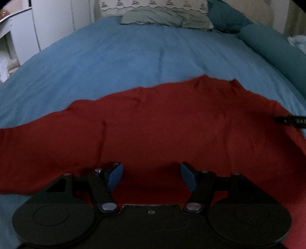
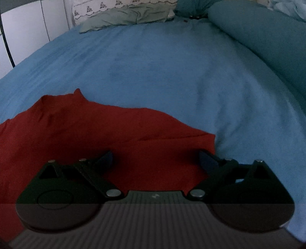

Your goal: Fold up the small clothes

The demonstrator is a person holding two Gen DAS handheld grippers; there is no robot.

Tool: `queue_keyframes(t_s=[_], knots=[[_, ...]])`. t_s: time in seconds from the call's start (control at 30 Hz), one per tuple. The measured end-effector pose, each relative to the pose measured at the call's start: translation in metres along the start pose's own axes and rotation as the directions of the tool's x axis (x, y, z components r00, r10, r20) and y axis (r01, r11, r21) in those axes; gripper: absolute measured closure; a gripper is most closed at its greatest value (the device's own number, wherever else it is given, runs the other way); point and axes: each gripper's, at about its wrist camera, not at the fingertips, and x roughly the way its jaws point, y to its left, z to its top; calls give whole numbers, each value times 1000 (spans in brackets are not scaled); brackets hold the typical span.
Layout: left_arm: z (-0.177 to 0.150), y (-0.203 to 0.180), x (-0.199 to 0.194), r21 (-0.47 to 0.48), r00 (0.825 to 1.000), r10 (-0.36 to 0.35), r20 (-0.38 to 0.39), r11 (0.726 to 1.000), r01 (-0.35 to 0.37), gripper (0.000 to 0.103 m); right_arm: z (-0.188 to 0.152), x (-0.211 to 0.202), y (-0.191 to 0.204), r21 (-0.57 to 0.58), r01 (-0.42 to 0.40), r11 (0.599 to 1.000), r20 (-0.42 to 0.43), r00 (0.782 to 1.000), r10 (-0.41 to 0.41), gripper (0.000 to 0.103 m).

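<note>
A bed point(image 1: 133, 57) covered by a blue bedspread fills both views, and a rumpled grey-green pillow point(image 1: 164, 18) is seen at its far end, with a teal bolster point(image 1: 277, 47) along the right side. On the near part of the bedspread a red garment point(image 1: 172, 118) is laid flat. It is spread broadly from side to side across the left wrist view, so its long axis is judged to run crosswise to the direction in which both tools point. In the right wrist view the same red garment point(image 2: 95, 134) is seen to end at a corner just beyond the right-hand finger, with bare bedspread past it.

The left tongs point(image 1: 151, 178) are held wide over the cloth, with nothing between the blue pads point(image 1: 114, 178) and only red fabric lying below them. The right tongs point(image 2: 155, 159) are likewise spread wide and empty above the garment's right edge. The garment lies directly under and ahead of both tools. The right hand is judged nearer to a free corner, while the left is placed over the body of the cloth beside a seam or fold line point(image 1: 102, 141).

A dark object point(image 1: 290, 120) enters at the right edge of the left wrist view; pale marks are visible on it but cannot be read. No other writing or brand is legible.
</note>
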Motion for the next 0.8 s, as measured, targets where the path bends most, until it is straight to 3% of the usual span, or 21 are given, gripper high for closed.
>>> queue_keyframes(t_s=[0.1, 0.27, 0.37, 0.47, 0.63, 0.8], knots=[[9, 12, -22, -49, 999, 11, 31, 999, -9, 31, 5, -22, 11, 4, -34, 999, 36, 999, 34, 0], [21, 46, -75, -114, 996, 58, 68, 992, -50, 31, 10, -96, 45, 1, -101, 995, 130, 986, 100, 0], [23, 80, -107, -163, 991, 95, 90, 983, -79, 31, 15, -131, 75, -20, -143, 989, 121, 982, 145, 0], [18, 119, -127, -219, 988, 125, 92, 970, -103, 30, 10, -150, 115, -95, -187, 978, 56, 980, 193, 0], [-5, 190, -140, -337, 972, 227, 64, 921, -194, 14, -18, -163, 176, -119, -242, 963, -9, 970, 242, 0], [-38, 257, -137, -465, 952, 303, 35, 848, -253, 13, -46, -164, 230, -94, -283, 954, -68, 958, 278, 0]])
